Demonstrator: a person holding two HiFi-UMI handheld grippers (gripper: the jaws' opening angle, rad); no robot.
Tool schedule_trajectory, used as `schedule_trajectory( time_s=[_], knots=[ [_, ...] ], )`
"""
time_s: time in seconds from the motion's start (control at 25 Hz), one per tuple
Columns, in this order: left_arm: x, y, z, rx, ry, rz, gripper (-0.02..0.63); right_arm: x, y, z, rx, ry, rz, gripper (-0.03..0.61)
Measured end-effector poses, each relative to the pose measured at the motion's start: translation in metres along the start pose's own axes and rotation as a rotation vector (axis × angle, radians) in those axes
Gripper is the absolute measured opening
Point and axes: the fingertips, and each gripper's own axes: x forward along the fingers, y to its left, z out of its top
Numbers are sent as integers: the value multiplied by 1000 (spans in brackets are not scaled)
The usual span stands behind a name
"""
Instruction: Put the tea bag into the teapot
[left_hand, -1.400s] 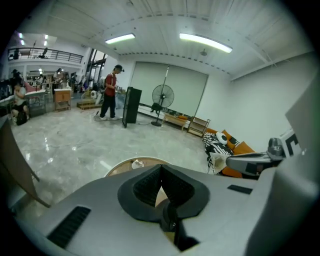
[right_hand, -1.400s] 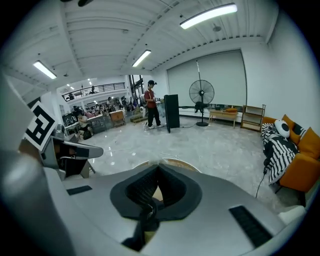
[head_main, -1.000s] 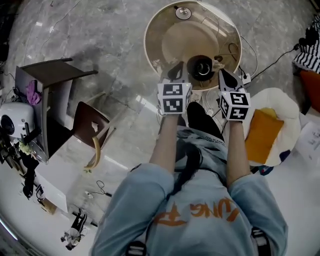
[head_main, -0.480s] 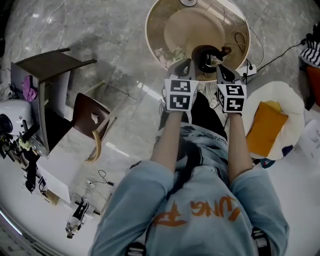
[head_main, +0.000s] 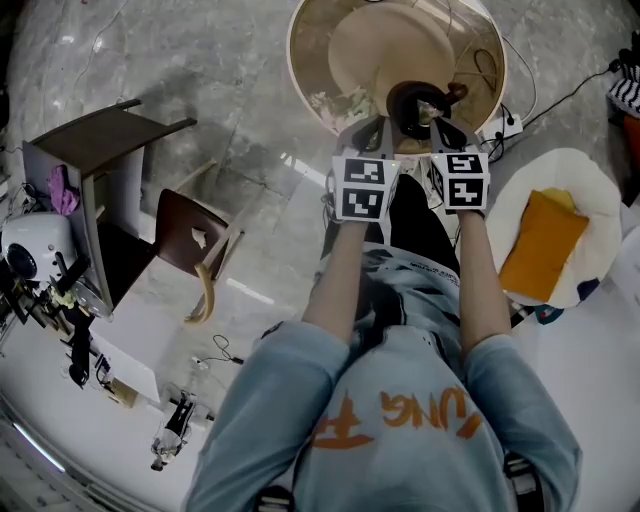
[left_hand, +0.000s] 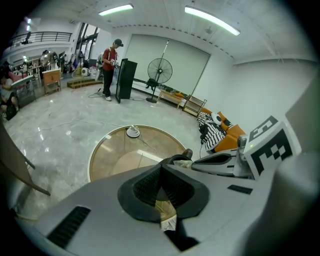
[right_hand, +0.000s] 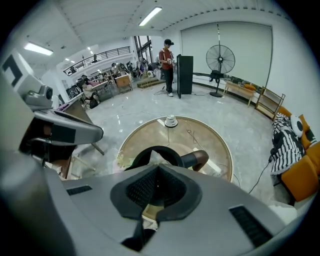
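Both grippers are held out side by side over the near edge of the round glass counter (head_main: 330, 45), and the dark teapot (head_main: 412, 100) sits on it right between their tips. The right gripper (right_hand: 157, 186) is the one that matters. Its jaws are pressed together and a pale corner of the tea bag (right_hand: 153, 159) pokes up just past them, so I take it the bag is pinched there. Seen along those jaws, the teapot's open mouth lies straight ahead and just below. The bag's corner is framed inside the dark rim, and the brown handle (right_hand: 198, 160) swings off to the right, clear of the path. The left gripper (left_hand: 161, 187) has its jaws closed too, with nothing I can make out between them. It hovers just beside the teapot's left flank and plays no part in the hold. The drop looks nearly lined up from here — a small push forward and down over the mouth, then parting the right jaws, is what I'd expect it to need
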Motion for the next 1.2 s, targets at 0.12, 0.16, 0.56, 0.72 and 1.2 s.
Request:
schedule_trajectory(
  time_s=[0.12,0.16,0.56,0.72,1.2],
  knots=[
    [4,0,-1,4,11,-4,25,6,-4,-2,13,20,-16,14],
    [5,0,-1,5,13,-4,25,8,-5,-3,17,30,-21,14],
    [6,-9,11,3,-4,-6,25,-5,-8,-1,41,13,-36,97],
    [4,-12,19,-1,-33,7,25,-20,-16,2,73,-34,-50,97],
    [-42,-19,77,-48,-219,80,25,-87,-54,48,210,-248,-96,51]
  ],
)
